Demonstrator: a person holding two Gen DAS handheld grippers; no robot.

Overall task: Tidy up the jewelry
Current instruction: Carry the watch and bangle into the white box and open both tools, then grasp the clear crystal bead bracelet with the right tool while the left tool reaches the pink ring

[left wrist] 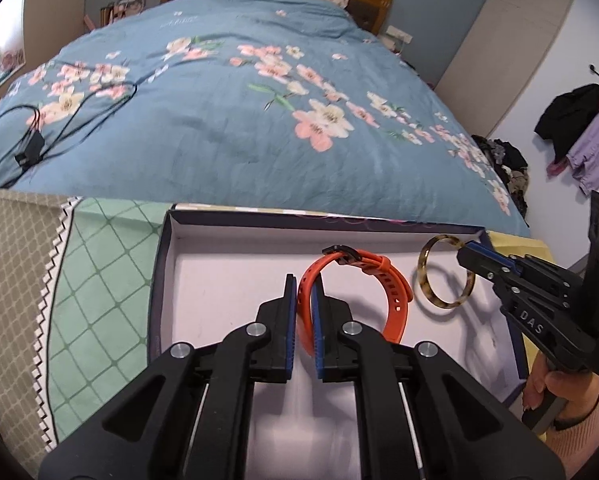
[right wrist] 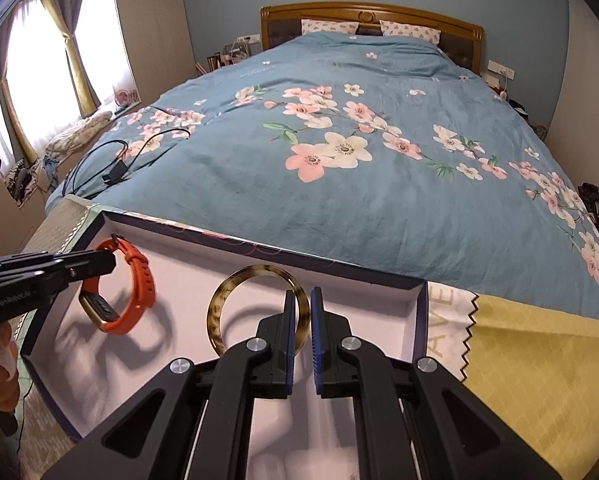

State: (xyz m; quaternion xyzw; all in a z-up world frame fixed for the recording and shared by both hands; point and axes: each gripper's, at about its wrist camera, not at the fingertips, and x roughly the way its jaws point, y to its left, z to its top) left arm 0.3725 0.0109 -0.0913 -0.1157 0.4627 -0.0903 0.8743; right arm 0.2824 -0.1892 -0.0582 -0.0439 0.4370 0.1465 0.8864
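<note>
Left wrist view: sits just behind the left hand-held gripper (left wrist: 305, 300), looking forward and steeply down along its fingers into an open box (left wrist: 163, 272), very close, with the bed (left wrist: 227, 120) stretching away to the headboard.
Right wrist view: sits just behind the right hand-held gripper (right wrist: 301, 316), angled down the same way, close over the box (right wrist: 419, 320), with a window (right wrist: 39, 80) at far left.
Side by side: the left view catches the right hand-held gripper (left wrist: 465, 250) at its right edge; the right view catches the left hand-held gripper (right wrist: 111, 264) at its left edge.
Shared area: both show the box, an orange band (left wrist: 395, 296) (right wrist: 139, 280), a tortoiseshell bangle (left wrist: 431, 296) (right wrist: 219, 308) and the bed (right wrist: 379, 184).
</note>
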